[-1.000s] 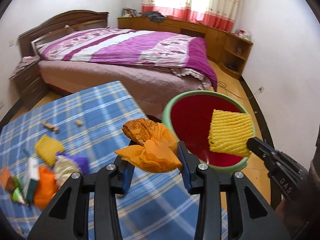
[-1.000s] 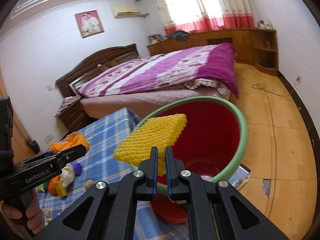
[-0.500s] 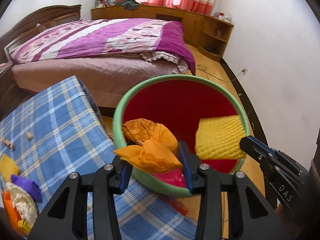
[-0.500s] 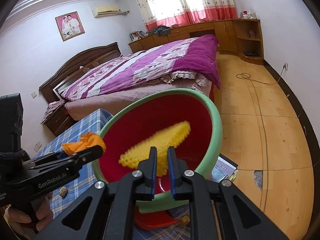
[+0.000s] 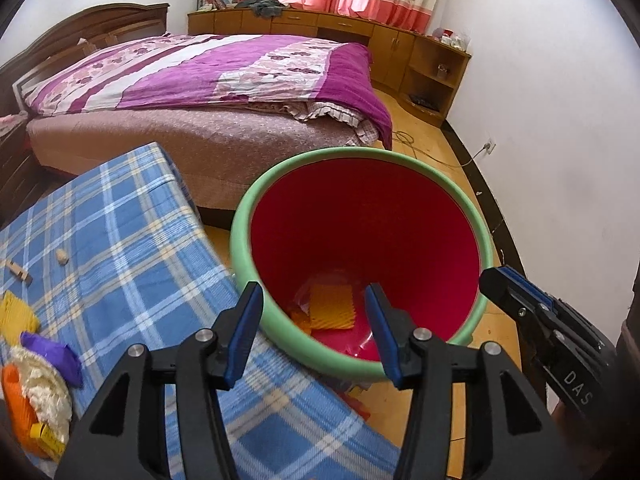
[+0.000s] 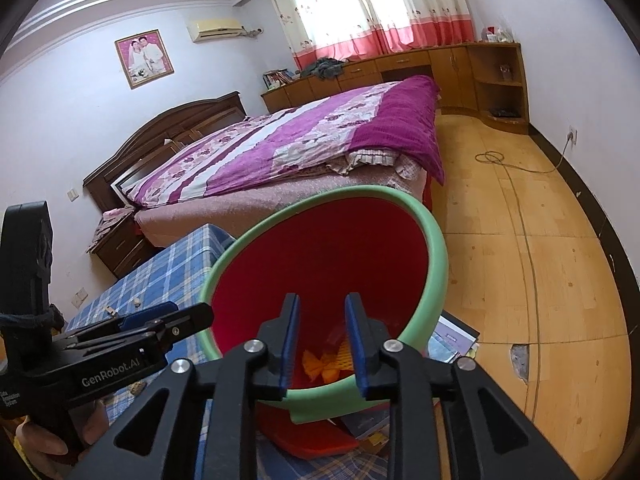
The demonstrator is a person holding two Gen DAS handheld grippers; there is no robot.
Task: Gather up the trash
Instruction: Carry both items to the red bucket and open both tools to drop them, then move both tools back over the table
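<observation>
Beyond your tongs the bed [image 5: 208,92] filled the far side of the room, with bare wooden floor [image 6: 540,264] running wide and open to its right toward the wall. Your blue checked worktop [image 5: 120,240] ended at a corner just short of the bed, and its near edge ran right beside the green-rimmed red bin [image 5: 486,240], whose mouth tilted toward you. You held both tongs over that rim. Your left tongs [image 5: 312,320] had just been opening and stood apart with nothing between them; your right tongs [image 6: 322,344] had just been opening too, also empty. The yellow ribbed piece [image 5: 334,312] and orange wrapper [image 6: 320,364] lay at the bin's bottom. More scraps [image 5: 36,384] sat at the worktop's left edge.
</observation>
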